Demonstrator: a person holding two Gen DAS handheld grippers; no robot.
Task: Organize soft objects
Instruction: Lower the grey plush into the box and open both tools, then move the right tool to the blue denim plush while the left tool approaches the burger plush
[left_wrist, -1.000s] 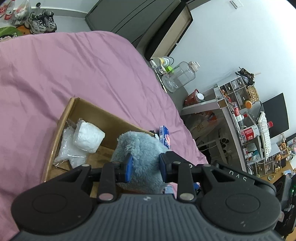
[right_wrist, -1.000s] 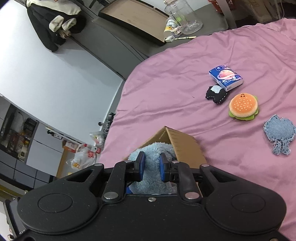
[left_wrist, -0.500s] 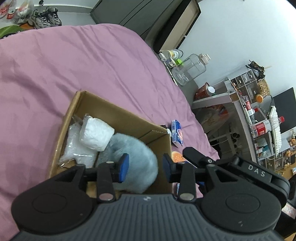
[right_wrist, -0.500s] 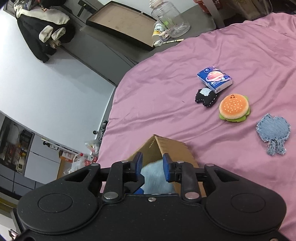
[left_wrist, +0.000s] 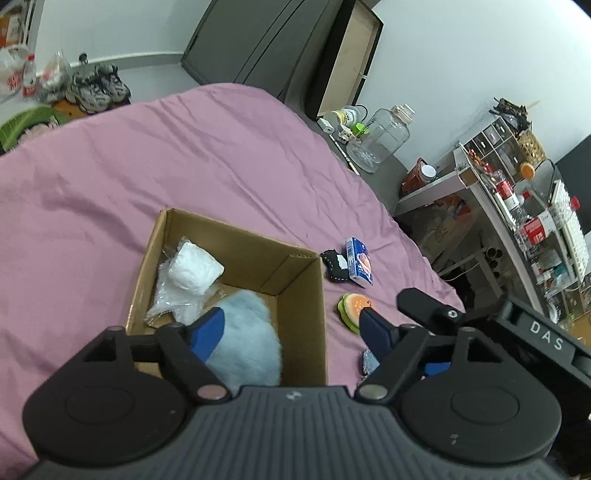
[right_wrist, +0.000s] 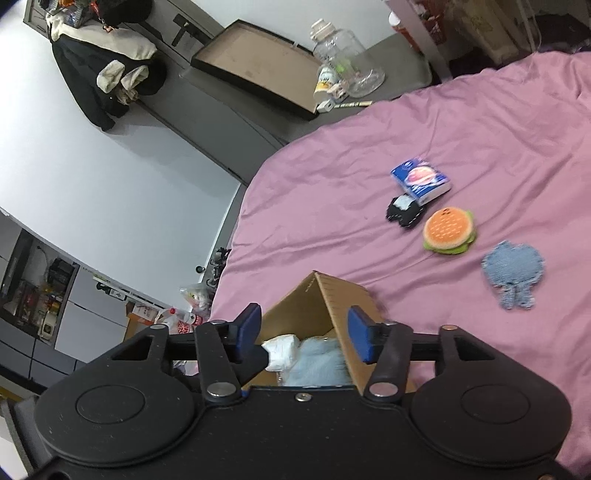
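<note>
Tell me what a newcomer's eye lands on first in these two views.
First, the open cardboard box on the pink bedsheet, with a fluffy blue plush and a white bundle lying inside it. Above it the left gripper and right gripper have their jaws opening, nothing between the pads. Next, the burger toy out on the sheet, between a black plush and a denim patch.
</note>
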